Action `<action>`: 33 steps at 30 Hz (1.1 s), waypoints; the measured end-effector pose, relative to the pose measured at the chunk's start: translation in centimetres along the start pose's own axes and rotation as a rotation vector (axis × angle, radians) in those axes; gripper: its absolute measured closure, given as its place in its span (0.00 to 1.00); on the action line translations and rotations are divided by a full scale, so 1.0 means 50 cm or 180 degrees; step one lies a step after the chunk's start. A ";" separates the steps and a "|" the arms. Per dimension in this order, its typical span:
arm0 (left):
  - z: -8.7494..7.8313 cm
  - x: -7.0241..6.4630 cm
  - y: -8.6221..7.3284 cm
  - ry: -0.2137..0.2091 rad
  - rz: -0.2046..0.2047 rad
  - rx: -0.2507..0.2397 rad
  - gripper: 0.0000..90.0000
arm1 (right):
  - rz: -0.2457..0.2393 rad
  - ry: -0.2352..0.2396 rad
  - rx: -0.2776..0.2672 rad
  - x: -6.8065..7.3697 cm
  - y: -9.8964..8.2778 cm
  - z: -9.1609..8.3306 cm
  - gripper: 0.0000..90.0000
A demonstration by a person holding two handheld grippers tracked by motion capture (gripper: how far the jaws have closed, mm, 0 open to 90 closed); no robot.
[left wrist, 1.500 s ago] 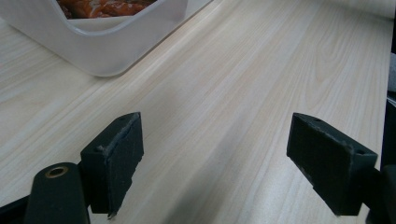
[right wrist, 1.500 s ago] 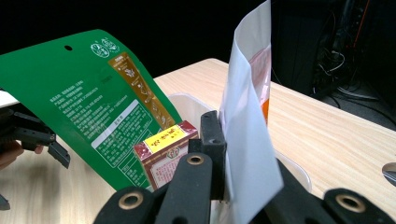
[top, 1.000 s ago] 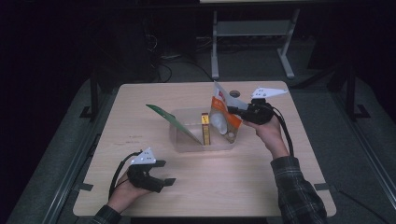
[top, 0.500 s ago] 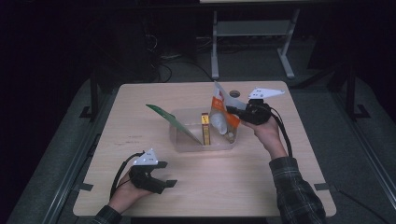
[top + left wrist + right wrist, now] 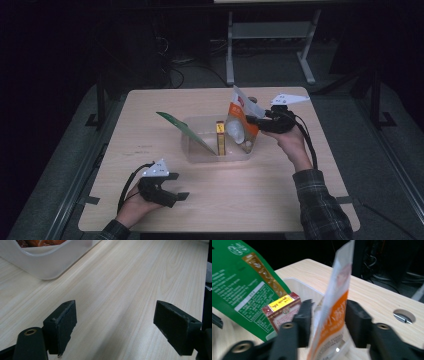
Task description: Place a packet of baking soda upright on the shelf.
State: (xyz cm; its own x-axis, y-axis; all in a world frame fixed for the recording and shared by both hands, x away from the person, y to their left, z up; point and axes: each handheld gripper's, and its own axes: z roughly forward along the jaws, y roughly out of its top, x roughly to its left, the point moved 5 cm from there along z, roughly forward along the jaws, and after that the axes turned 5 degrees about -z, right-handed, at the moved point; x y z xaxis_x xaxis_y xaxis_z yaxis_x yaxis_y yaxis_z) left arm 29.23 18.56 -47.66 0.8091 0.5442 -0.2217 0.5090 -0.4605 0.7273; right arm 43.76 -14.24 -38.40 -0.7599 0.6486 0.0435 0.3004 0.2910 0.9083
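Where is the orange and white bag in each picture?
High view: orange and white bag stands in the clear bin's right end.
Left gripper view: not in it.
Right gripper view: bag upright at centre, between the jaws.
Shared landmark: the clear bin.

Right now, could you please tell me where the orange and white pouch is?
In the high view, the orange and white pouch stands upright at the right end of the clear plastic bin, beside the red and yellow box, between the right gripper's parted jaws.
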 end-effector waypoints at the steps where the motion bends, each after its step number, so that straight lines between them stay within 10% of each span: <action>1: 0.000 0.000 0.000 -0.0002 -0.0005 -0.0005 0.20 | 0.0011 -0.0024 0.0008 -0.003 -0.001 -0.002 0.56; 9: 0.000 0.001 -0.001 -0.0014 0.0006 -0.0001 0.20 | 0.0015 -0.0144 0.0053 -0.007 -0.013 -0.023 0.35; 33: -0.003 0.001 -0.001 -0.0045 0.0114 0.0030 0.19 | 0.0051 0.0013 0.0187 0.033 -0.102 -0.100 0.26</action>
State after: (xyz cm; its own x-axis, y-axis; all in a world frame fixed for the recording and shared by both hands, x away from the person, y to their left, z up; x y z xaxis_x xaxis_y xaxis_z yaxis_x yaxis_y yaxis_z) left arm 29.20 18.71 -47.62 0.8309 0.5173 -0.2049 0.4823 -0.4861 0.7287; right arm 38.10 -18.19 -40.89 -0.7571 0.6505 0.0596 0.3456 0.3215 0.8816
